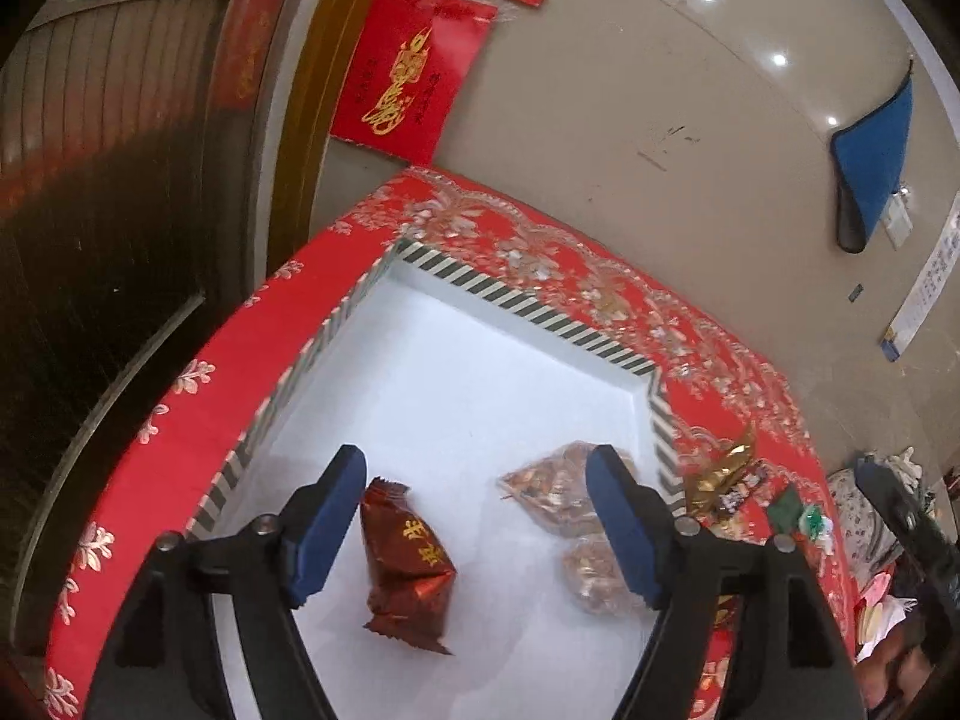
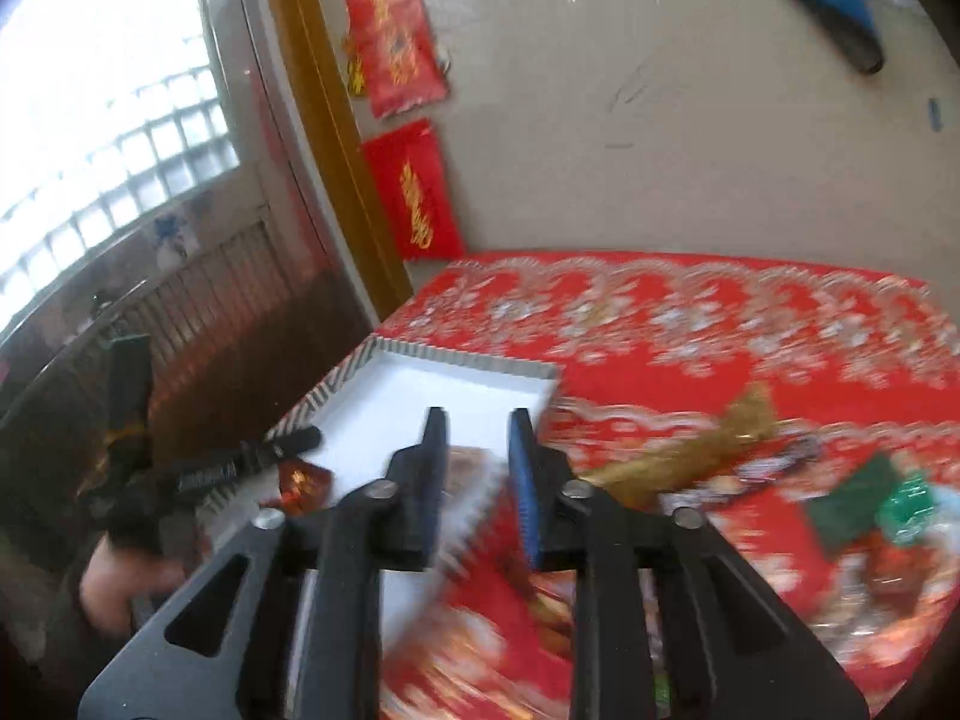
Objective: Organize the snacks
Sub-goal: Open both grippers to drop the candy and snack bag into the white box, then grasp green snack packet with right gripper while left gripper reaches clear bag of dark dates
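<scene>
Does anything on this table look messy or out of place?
Yes. Several snacks lie loose on the red tablecloth outside the white tray: a gold wrapper and a green packet. A dark red packet is in the tray.

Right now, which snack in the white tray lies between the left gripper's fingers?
The dark red packet with gold lettering; the two clear nut bags lie further right.

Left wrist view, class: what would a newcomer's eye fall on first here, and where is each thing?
The shallow white tray with a black-and-white striped rim sits on a red floral tablecloth. A dark red foil snack packet with gold lettering lies in the tray between the open blue-padded left gripper, beside two clear bags of brown snacks. A gold foil wrapper lies outside the rim, right.
</scene>
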`<action>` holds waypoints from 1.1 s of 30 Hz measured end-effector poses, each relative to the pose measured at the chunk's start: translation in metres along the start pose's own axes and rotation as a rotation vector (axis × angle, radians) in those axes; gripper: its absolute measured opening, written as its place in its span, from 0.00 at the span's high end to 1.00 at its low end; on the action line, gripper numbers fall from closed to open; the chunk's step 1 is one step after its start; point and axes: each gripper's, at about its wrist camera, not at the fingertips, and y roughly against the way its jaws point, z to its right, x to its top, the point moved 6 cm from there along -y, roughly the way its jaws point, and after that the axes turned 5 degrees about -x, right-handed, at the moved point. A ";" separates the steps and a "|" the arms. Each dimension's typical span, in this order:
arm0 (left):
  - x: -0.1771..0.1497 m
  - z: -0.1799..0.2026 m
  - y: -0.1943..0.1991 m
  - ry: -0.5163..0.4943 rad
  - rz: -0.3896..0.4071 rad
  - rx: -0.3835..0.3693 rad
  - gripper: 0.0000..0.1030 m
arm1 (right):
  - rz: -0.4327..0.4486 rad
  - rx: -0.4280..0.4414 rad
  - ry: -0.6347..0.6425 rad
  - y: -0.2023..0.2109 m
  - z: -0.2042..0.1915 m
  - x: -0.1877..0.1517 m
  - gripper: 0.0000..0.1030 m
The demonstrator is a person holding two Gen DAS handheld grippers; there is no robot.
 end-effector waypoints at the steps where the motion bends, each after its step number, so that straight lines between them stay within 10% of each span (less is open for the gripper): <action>1: -0.001 0.005 0.001 -0.015 0.004 -0.007 0.24 | 0.008 -0.024 0.025 0.012 0.013 -0.003 0.46; 14: -0.073 0.162 -0.035 -0.225 -0.180 -0.257 0.12 | -0.109 0.074 0.223 0.019 0.073 -0.081 0.39; 33: -0.093 0.177 -0.079 -0.188 -0.275 -0.191 0.01 | -0.291 0.041 0.320 -0.015 0.076 -0.117 0.39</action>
